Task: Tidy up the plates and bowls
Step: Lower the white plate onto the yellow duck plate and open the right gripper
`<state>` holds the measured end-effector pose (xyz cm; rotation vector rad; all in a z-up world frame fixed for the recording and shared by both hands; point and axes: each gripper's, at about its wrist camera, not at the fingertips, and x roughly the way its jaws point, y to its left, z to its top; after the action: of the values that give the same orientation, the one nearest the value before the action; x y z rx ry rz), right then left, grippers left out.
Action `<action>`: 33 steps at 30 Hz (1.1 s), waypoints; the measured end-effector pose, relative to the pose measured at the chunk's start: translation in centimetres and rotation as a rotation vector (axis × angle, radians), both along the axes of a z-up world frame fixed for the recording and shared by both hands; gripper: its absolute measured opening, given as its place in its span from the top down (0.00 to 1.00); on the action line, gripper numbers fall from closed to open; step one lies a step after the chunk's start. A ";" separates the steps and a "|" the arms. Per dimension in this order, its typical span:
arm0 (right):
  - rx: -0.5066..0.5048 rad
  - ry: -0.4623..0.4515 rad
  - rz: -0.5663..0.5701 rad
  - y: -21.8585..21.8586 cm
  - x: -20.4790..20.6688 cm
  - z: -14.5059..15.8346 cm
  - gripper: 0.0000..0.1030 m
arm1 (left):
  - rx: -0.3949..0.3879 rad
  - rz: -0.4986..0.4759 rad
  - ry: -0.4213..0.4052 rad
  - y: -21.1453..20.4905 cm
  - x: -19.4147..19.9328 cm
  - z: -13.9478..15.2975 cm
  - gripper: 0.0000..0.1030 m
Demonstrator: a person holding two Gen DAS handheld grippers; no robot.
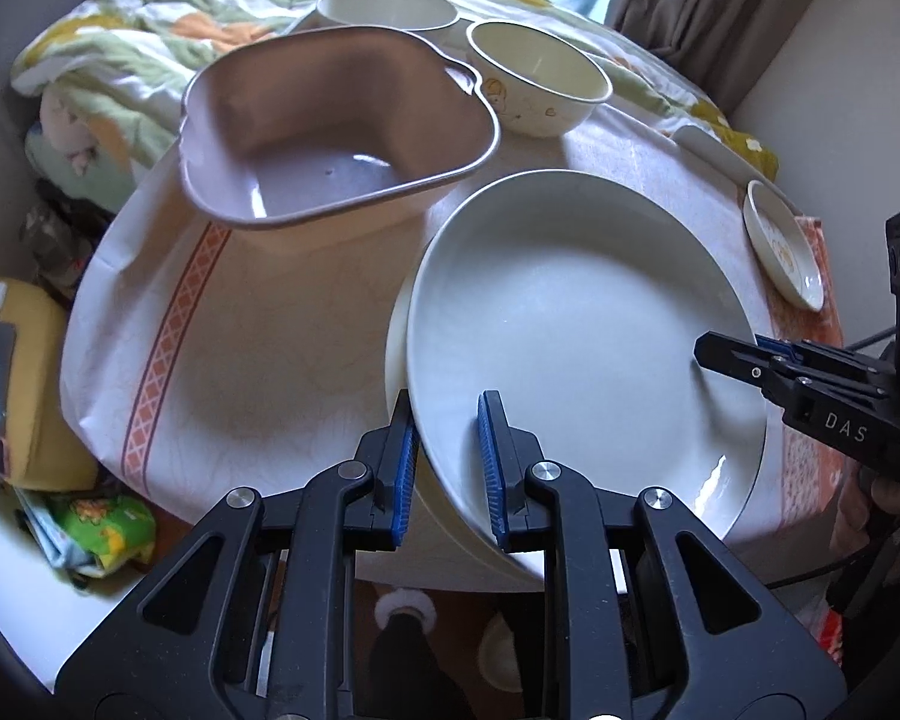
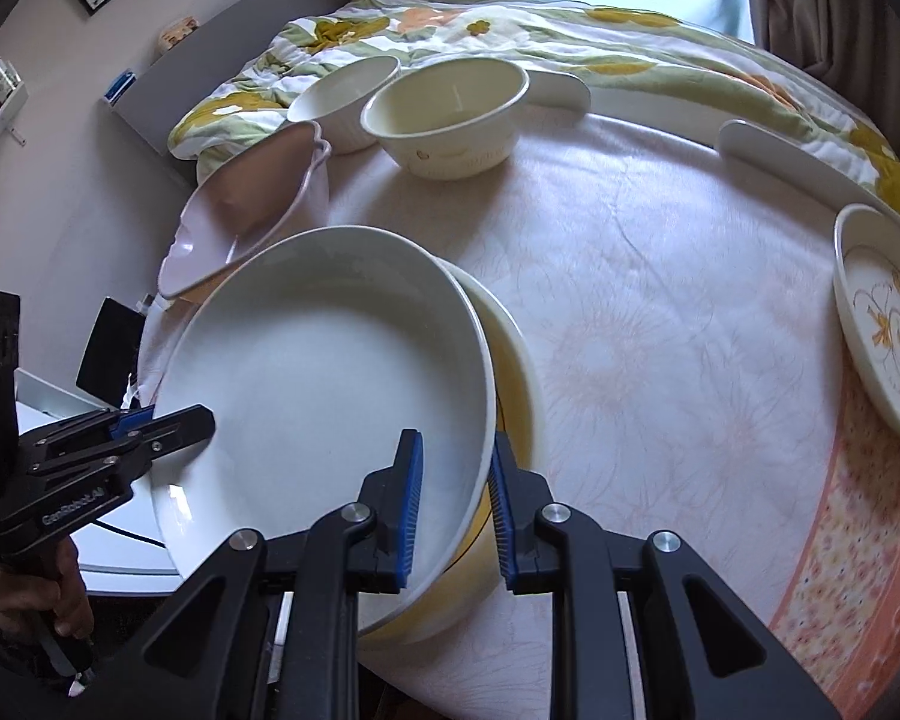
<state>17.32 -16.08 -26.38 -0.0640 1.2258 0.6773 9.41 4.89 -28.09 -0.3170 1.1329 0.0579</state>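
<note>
A large white deep plate (image 1: 576, 324) (image 2: 324, 360) sits over a second plate (image 2: 510, 354) with a yellow underside on the table. My left gripper (image 1: 447, 462) (image 2: 168, 420) is shut on the white plate's near-left rim. My right gripper (image 2: 453, 492) (image 1: 726, 354) is shut on its opposite rim. A pink apple-shaped bowl (image 1: 336, 126) (image 2: 240, 210) stands behind. Two cream bowls, one (image 1: 540, 81) (image 2: 450, 114) and another (image 1: 387, 9) (image 2: 345, 93), stand at the back. A small printed plate (image 1: 786, 252) (image 2: 888, 324) lies at the right.
The round table (image 1: 258, 324) (image 2: 660, 312) has a pale cloth with an orange border. A floral quilt (image 1: 150, 18) (image 2: 570, 30) lies behind it. White flat dishes (image 2: 780, 156) rest at the far right edge. Clutter (image 1: 96, 534) lies on the floor at the left.
</note>
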 end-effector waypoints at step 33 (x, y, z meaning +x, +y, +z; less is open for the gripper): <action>-0.015 -0.142 -0.096 -1.4 -2.2 0.0 0.81 | 0.093 -0.096 0.008 -2.4 2.0 -1.6 0.81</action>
<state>15.08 -17.52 -26.34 -0.0640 1.0905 0.5710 11.44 2.52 -29.64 -0.1796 1.1478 0.0271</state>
